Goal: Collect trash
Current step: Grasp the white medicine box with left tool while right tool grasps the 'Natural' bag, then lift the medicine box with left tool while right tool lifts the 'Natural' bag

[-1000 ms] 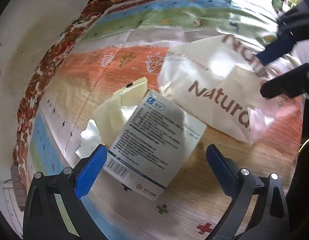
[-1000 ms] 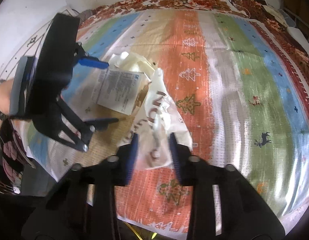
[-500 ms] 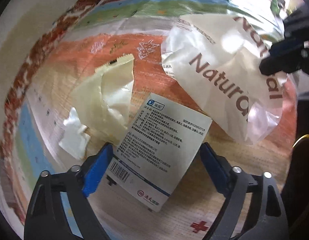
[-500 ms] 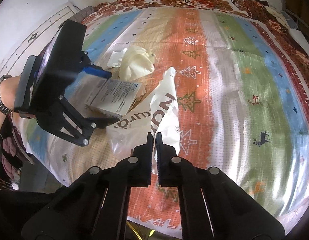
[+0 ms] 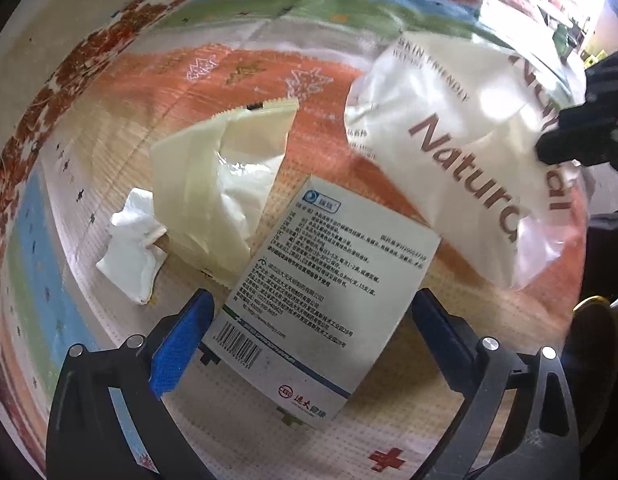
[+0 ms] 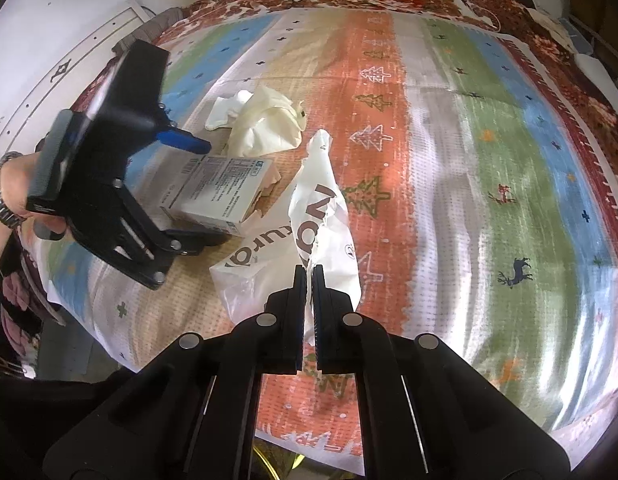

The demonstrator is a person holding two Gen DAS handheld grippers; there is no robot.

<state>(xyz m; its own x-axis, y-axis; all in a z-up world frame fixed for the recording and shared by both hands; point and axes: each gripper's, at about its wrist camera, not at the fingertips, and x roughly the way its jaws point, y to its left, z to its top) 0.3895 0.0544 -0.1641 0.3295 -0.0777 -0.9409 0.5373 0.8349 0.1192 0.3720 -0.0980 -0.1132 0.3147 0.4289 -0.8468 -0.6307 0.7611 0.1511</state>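
Left gripper: jaws briefly narrowed, now reopened wide, straddling box on cloth; pads not yet pressing. Wrapper and tissue untouched beside it. Right gripper: just closed, clamped on bag. Bag secured; box next.

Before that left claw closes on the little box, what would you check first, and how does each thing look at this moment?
1. Left gripper wide enough for the box: ok, its jaws have just reopened and stand on both sides of it.
2. Pads pressing on the box: not yet.
3. Right gripper holding the white plastic bag: ok, shut on it.
4. Bag mouth open to take the box: cannot tell.
5. Cream wrapper clear of the left jaws: ok, it lies beyond them.
6. Crumpled tissue not forgotten: not ok, it lies on the striped cloth.
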